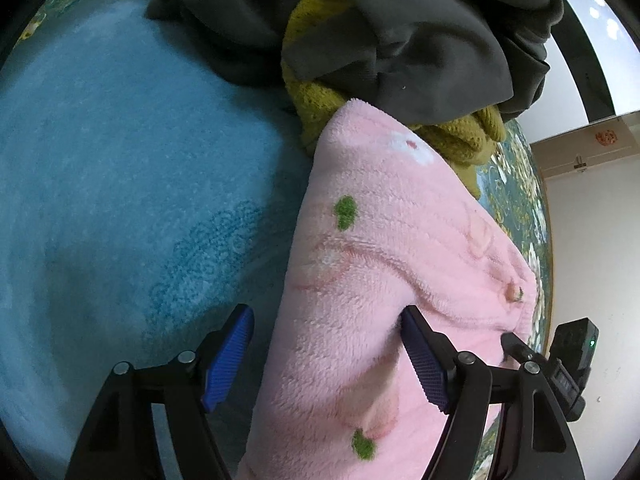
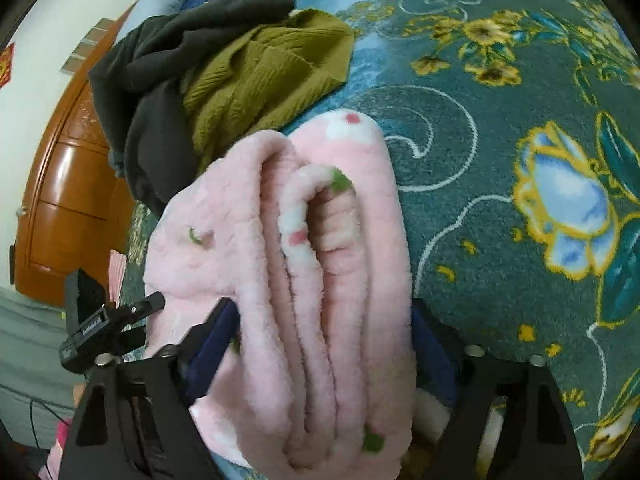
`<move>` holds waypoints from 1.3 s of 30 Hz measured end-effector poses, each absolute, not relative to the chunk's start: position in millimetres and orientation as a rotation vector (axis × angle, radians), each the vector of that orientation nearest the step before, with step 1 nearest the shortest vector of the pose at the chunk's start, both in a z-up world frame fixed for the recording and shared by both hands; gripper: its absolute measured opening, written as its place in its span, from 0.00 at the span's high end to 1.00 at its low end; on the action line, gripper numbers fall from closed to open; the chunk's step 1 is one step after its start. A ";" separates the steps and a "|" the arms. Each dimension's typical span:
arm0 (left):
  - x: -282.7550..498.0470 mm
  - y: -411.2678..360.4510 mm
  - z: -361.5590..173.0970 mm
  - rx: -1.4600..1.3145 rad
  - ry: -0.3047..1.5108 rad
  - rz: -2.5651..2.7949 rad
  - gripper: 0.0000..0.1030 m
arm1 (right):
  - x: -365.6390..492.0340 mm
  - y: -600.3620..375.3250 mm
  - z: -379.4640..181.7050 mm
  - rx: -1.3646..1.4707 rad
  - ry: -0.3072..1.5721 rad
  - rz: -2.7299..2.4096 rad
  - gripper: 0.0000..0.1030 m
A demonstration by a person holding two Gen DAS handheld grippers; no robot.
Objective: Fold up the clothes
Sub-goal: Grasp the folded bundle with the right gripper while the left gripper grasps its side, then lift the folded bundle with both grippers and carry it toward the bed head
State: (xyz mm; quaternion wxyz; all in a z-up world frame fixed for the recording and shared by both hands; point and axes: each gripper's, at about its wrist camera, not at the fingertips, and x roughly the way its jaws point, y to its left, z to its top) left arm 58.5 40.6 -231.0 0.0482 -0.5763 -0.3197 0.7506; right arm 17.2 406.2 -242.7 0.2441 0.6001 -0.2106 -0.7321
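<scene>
— Fleece on the left first: what lies there?

— Plain blue plush blanket point(image 1: 120, 184), then the left gripper point(image 1: 328, 356), jaws spread wide, its right pad pressed into the folded pink fleece garment with green spots point(image 1: 384, 264).

— And beyond?

— Dark grey garment point(image 1: 420, 40) heaped over a mustard knitted sweater point(image 1: 316, 100).

— The other side?

— Right gripper point(image 2: 324, 344), jaws clamped around the garment's stacked folds, above the teal flowered bedspread point(image 2: 500, 160).
</scene>
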 end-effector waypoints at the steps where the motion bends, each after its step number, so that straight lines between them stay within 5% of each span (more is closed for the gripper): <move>1: 58.5 41.6 -230.1 -1.754 -0.972 2.288 0.29 | 16.9 408.2 -243.5 1.650 -0.600 -1.997 0.32; 4: 59.7 44.8 -227.1 -1.739 -0.971 2.278 0.45 | 16.5 411.7 -243.1 1.662 -0.658 -1.984 0.44; 13: 52.8 53.4 -216.1 -1.644 -0.980 2.280 0.63 | 17.2 398.7 -203.3 1.649 -0.612 -2.027 0.57; 22: 60.8 41.3 -168.8 -1.302 -1.125 2.291 0.65 | 22.2 370.6 -106.8 1.459 -0.462 -2.103 0.58; 30: 91.7 -50.2 -97.5 -1.019 -1.177 2.484 0.64 | 10.5 270.1 -2.4 1.209 -0.224 -2.078 0.58; 39: 171.0 -225.1 -90.0 -0.998 -1.376 2.847 0.64 | -23.1 35.3 -12.8 1.185 0.059 -1.768 0.58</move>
